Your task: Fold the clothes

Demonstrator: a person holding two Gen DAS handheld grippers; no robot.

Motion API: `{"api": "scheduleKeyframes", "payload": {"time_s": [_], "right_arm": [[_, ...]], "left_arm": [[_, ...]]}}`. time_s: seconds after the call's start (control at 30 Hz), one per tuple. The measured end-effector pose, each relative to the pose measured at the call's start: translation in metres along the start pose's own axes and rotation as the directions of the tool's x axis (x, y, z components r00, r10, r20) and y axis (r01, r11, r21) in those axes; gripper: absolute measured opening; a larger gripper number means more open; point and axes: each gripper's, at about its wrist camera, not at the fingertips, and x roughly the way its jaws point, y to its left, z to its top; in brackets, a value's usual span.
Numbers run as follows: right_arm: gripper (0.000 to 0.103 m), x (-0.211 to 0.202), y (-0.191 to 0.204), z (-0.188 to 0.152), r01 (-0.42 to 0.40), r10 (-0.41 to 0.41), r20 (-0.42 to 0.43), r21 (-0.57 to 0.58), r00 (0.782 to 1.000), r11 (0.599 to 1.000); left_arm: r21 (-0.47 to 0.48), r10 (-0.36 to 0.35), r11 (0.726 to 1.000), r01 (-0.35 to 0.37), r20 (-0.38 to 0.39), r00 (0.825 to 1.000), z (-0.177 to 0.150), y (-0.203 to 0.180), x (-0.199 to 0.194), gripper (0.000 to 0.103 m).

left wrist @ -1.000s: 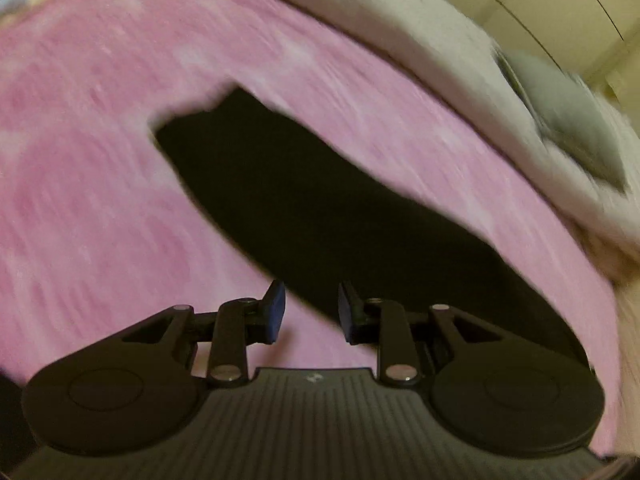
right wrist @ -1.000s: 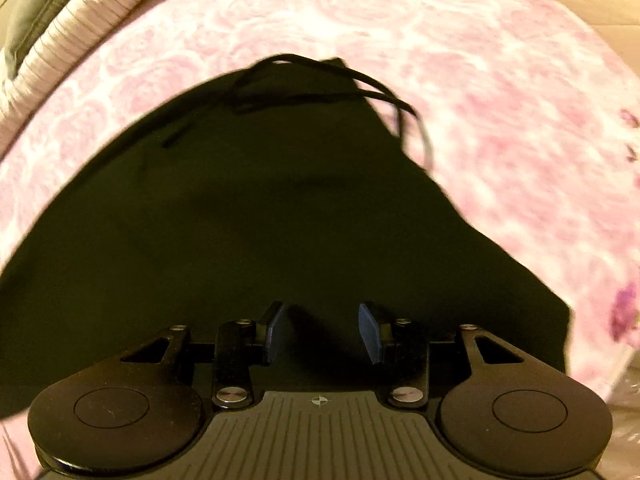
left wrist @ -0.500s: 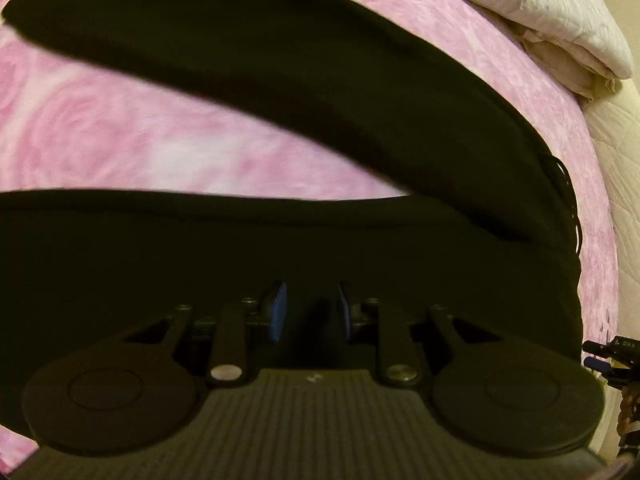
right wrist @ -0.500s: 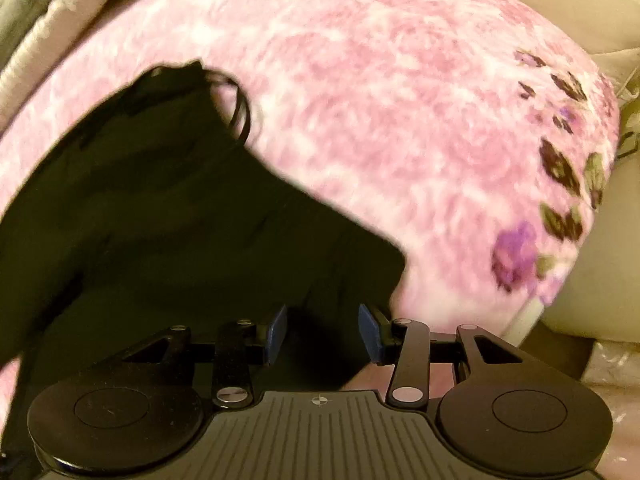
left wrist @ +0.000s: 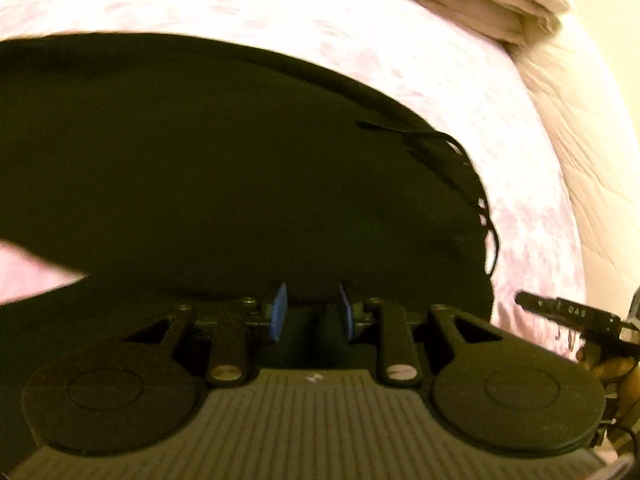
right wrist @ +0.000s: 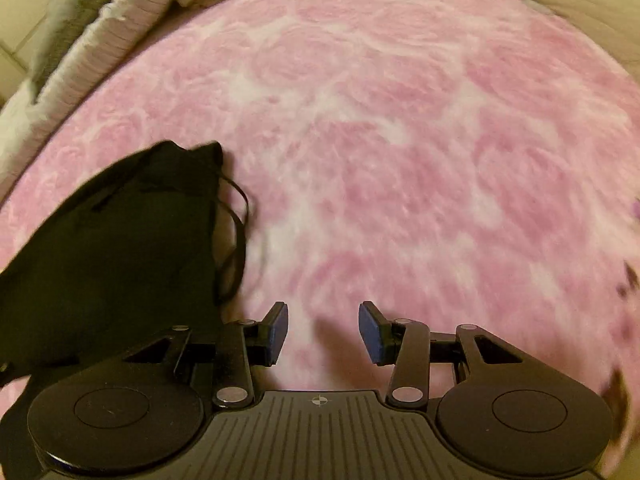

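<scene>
The pink rose-patterned bedspread [right wrist: 400,128] lies bare to the right of the black garment [left wrist: 224,168] — drawstrings [right wrist: 236,236] trail off its right edge. Only the left view shows a cream quilt [left wrist: 480,4] beyond. Left hand-held gripper [left wrist: 312,312] hovers over black cloth, fingers parted; right hand-held gripper [right wrist: 323,332] released, over bare bedspread.

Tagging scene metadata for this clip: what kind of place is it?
Most likely a bedroom, with the work done on a bed. A black garment lies on a pink rose-patterned blanket, with a bunched white quilt along one edge. Both grippers are open: left gripper, right gripper.
</scene>
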Motion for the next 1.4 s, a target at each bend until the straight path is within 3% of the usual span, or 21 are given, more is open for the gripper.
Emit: {"api": "scheduleKeyframes", "payload": {"time_s": [0.2, 0.37, 0.5, 0.57, 0.6, 0.73, 0.83, 0.9, 1.0, 1.07, 1.17, 1.3, 1.4], "right_arm": [[0.044, 0.017, 0.006, 0.019, -0.136, 0.137, 0.000, -0.135, 0.991, 0.981], [0.044, 0.046, 0.034, 0.025, -0.075, 0.089, 0.043, -0.258, 0.995, 0.963], [0.044, 0.071, 0.048, 0.033, -0.009, 0.044, 0.123, -0.269, 0.991, 0.963], [0.020, 0.075, 0.049, 0.036, 0.000, 0.041, 0.145, -0.270, 0.989, 0.963], [0.000, 0.076, 0.049, 0.037, 0.005, 0.038, 0.155, -0.269, 0.987, 0.963], [0.000, 0.047, 0.037, 0.038, -0.035, 0.072, 0.222, -0.167, 0.972, 0.985], [0.000, 0.006, 0.042, 0.028, -0.130, 0.169, 0.297, -0.147, 0.940, 0.981], [0.000, -0.014, 0.060, 0.018, -0.183, 0.244, 0.290, -0.222, 0.925, 0.958], [0.000, -0.023, 0.107, -0.010, -0.250, 0.335, 0.128, -0.438, 0.933, 0.864], [0.000, -0.012, 0.140, -0.038, -0.232, 0.282, -0.001, -0.568, 0.960, 0.789], [0.002, 0.022, 0.172, -0.080, -0.156, 0.117, -0.103, -0.673, 0.988, 0.723], [0.011, 0.045, 0.198, -0.111, -0.041, -0.053, -0.102, -0.742, 0.993, 0.669], [0.028, 0.039, 0.203, -0.109, 0.044, -0.109, -0.043, -0.724, 0.993, 0.689]], "left_arm": [[-0.067, 0.037, 0.997, -0.035, 0.020, 0.999, 0.031, -0.002, 0.023, 0.023], [-0.107, 0.076, 0.992, -0.072, 0.038, 0.996, 0.046, 0.014, 0.023, 0.023], [-0.124, 0.103, 0.988, -0.097, 0.045, 0.994, 0.047, 0.029, 0.014, 0.023], [-0.136, 0.112, 0.985, -0.105, 0.048, 0.993, 0.044, 0.039, 0.006, 0.023], [-0.142, 0.117, 0.984, -0.109, 0.050, 0.992, 0.042, 0.044, 0.002, 0.023], [-0.166, 0.136, 0.978, -0.125, 0.055, 0.989, 0.037, 0.065, -0.013, 0.023], [-0.189, 0.146, 0.973, -0.133, 0.058, 0.988, 0.032, 0.080, -0.025, 0.023], [-0.210, 0.149, 0.968, -0.134, 0.058, 0.987, 0.028, 0.092, -0.034, 0.023], [-0.240, 0.147, 0.962, -0.127, 0.065, 0.987, 0.017, 0.108, -0.051, 0.023], [-0.255, 0.142, 0.960, -0.119, 0.074, 0.987, 0.010, 0.117, -0.061, 0.023], [-0.267, 0.138, 0.957, -0.112, 0.082, 0.987, -0.003, 0.131, -0.077, 0.023], [-0.280, 0.138, 0.954, -0.108, 0.090, 0.986, -0.019, 0.151, -0.097, 0.023], [-0.288, 0.146, 0.951, -0.114, 0.092, 0.985, -0.031, 0.167, -0.112, 0.023]]}}
